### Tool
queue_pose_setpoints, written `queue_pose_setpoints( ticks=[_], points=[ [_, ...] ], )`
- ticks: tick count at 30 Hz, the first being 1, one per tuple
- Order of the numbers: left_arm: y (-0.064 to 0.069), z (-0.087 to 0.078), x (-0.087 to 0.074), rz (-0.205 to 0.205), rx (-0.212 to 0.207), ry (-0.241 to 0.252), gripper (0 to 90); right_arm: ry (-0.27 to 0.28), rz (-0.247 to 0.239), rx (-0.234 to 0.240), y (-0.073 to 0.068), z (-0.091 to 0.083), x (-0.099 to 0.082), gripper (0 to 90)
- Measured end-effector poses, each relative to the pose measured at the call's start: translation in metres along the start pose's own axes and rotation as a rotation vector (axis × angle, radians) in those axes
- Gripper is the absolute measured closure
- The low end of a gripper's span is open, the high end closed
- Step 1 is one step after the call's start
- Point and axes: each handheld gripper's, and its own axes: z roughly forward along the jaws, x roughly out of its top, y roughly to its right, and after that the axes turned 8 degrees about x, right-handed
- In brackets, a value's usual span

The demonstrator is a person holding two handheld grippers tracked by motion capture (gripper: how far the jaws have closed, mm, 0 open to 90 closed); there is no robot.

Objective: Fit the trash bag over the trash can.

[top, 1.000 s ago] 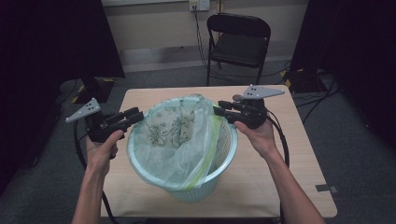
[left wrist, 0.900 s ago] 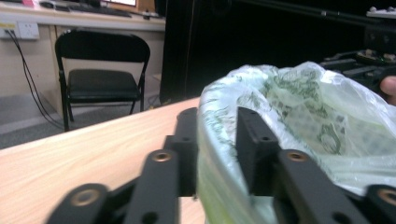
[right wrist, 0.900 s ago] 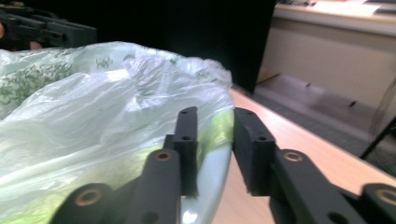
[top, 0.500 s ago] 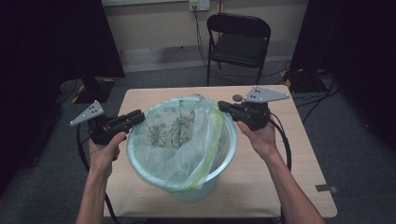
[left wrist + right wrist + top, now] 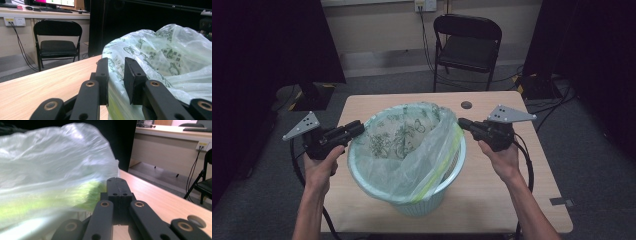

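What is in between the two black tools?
Between the left tool and the right tool sits the pale basket lined with a printed plastic bag. The high view shows it.

Parted tongs (image 5: 116,75) straddle the plastic bag (image 5: 162,57) edge.

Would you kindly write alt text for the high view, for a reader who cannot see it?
A pale waste basket lined with a translucent printed plastic bag stands on a wooden table. The left hand-held gripper and right hand-held gripper meet its rim from opposite sides. A black folding chair stands behind.
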Motion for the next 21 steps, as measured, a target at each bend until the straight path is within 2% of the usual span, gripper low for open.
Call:
queue_pose_setpoints(
  ticks=[6, 11, 13, 15, 17, 19, 21],
  points=[
    [0.004, -0.012, -0.003, -0.004, 0.0, 0.007, 74.0, -0.024, 0.009, 0.028, -0.003, 0.008, -0.014, 90.0],
    [0.001, -0.014, 0.001, 0.015, -0.038, -0.02, 73.1, -0.029, 0.015, 0.041, -0.001, 0.018, -0.017, 90.0],
    [-0.001, -0.008, 0.004, 0.019, -0.041, -0.028, 69.9, -0.022, 0.015, 0.041, 0.001, 0.023, -0.016, 90.0],
    [-0.005, 0.0, 0.007, -0.007, -0.045, -0.007, 63.7, -0.021, 0.01, 0.046, 0.005, 0.028, -0.014, 90.0],
    [-0.011, 0.01, 0.01, -0.021, -0.041, -0.011, 59.3, -0.021, 0.014, 0.051, 0.009, 0.036, -0.013, 90.0],
    [-0.016, 0.02, 0.012, -0.033, -0.035, -0.024, 59.7, -0.026, 0.014, 0.065, 0.014, 0.043, -0.011, 90.0],
    [-0.022, 0.029, 0.013, -0.057, -0.047, -0.022, 61.8, -0.032, 0.01, 0.063, 0.017, 0.048, -0.009, 90.0]
  ],
)
